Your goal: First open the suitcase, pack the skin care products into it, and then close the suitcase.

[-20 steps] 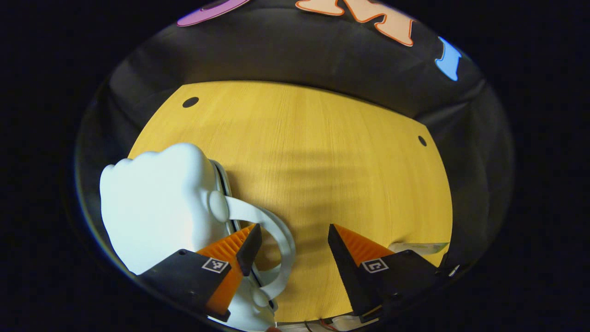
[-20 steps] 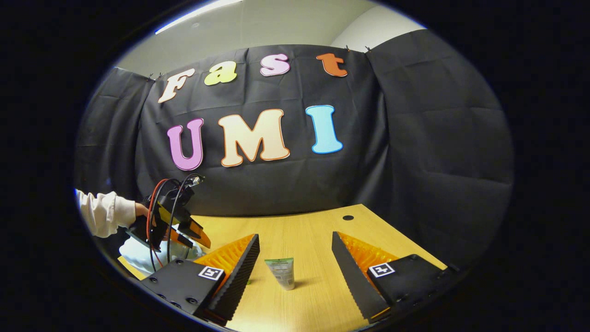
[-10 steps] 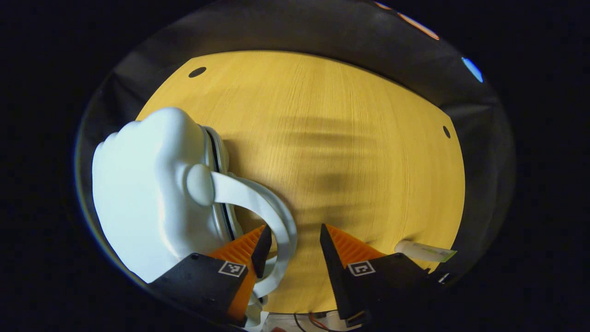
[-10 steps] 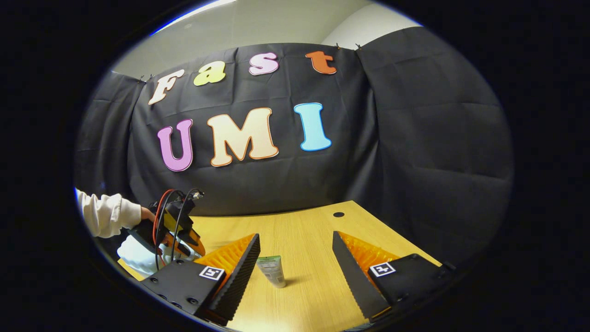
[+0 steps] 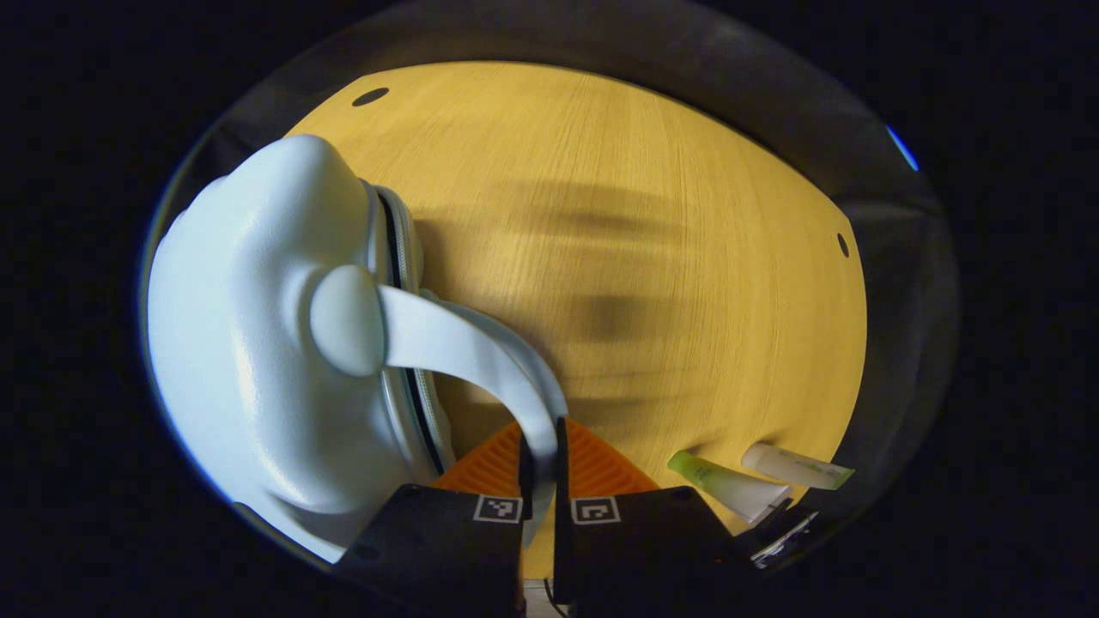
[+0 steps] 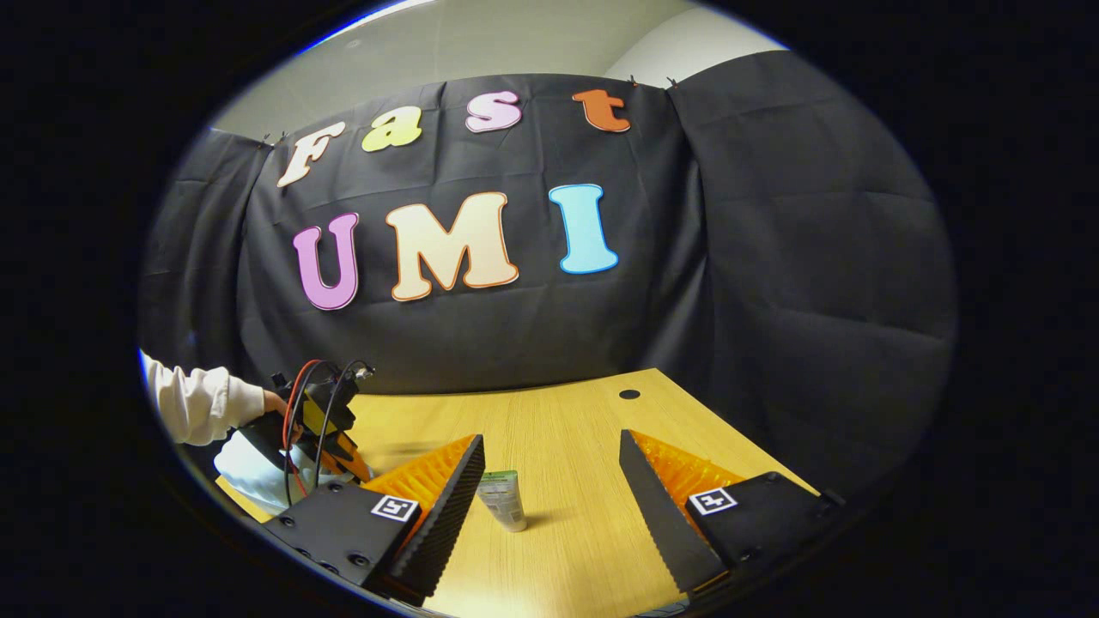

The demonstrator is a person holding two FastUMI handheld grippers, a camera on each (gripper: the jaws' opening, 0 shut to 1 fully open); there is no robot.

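**Left fingers clamped on the suitcase handle, tubes waiting on the tabletop**

So the suitcase (image 5: pixel 258 343) is this small pale, glossy hard-shell thing, rounded and kind of lumpy on top, sitting on the left part of the wooden tabletop (image 5: pixel 652 257) in the left gripper view. You can see the zipper (image 5: pixel 403 283) running along its edge, and it looks zipped. A flat white handle (image 5: pixel 481 360) arcs out from a round knob on the shell and curves down toward the camera.

The left gripper (image 5: pixel 539 459) has its fingers pinched nearly together with the handle strap caught right between them, both sides pressing on it.

Just to the right of those fingers there are two skin care tubes lying on the tabletop: a green-capped tube (image 5: pixel 725 485) and a white tube (image 5: pixel 794 466), near each other by the table's edge.

In the right gripper view, the right gripper (image 6: pixel 549 489) hovers above the tabletop with its fingers spread wide, nothing in them. A tube with a green band (image 6: pixel 502 499) stands on the wood close to the left finger. Farther off on the left, a cream sleeve (image 6: pixel 197 402) and a hand hold the other gripper over the suitcase.
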